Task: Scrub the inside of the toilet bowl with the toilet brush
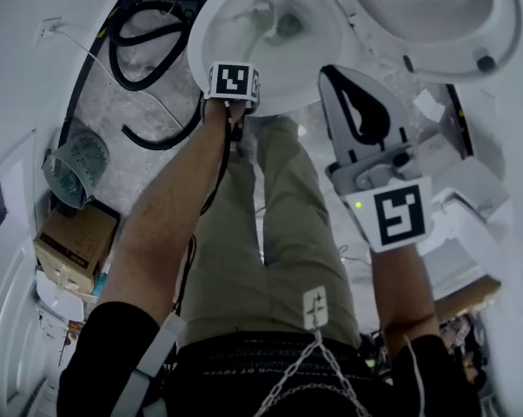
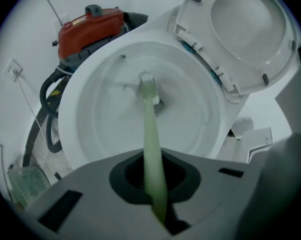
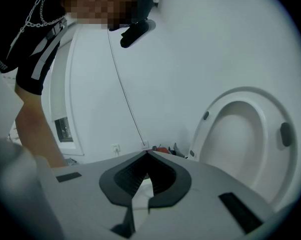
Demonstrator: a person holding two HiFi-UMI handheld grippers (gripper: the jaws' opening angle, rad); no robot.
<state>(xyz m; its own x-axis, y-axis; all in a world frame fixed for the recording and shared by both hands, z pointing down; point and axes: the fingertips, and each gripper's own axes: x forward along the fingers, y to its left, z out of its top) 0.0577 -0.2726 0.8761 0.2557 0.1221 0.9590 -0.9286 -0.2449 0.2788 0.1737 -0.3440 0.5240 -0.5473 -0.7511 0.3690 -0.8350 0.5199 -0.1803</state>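
The white toilet bowl [image 1: 270, 37] [image 2: 105, 119] stands open, with its lid and seat [image 1: 435, 16] [image 2: 245, 34] [image 3: 240, 134] raised. A pale green toilet brush [image 2: 150, 129] runs from between the jaws of my left gripper [image 2: 154, 176] down into the bowl. Its white bristle head [image 2: 148, 81] sits beside the drain. In the head view my left gripper [image 1: 233, 83] hangs over the bowl's near rim. My right gripper [image 1: 335, 81] [image 3: 146, 155] is held to the right above the person's leg, shut, with nothing in it.
A red machine [image 2: 90, 26] with black hoses [image 1: 144, 55] sits left of the toilet. A round grey fan [image 1: 75, 168] and a cardboard box [image 1: 75, 241] stand by the left wall. White fittings [image 1: 470, 189] lie to the right. The person's legs [image 1: 279, 233] are below the bowl.
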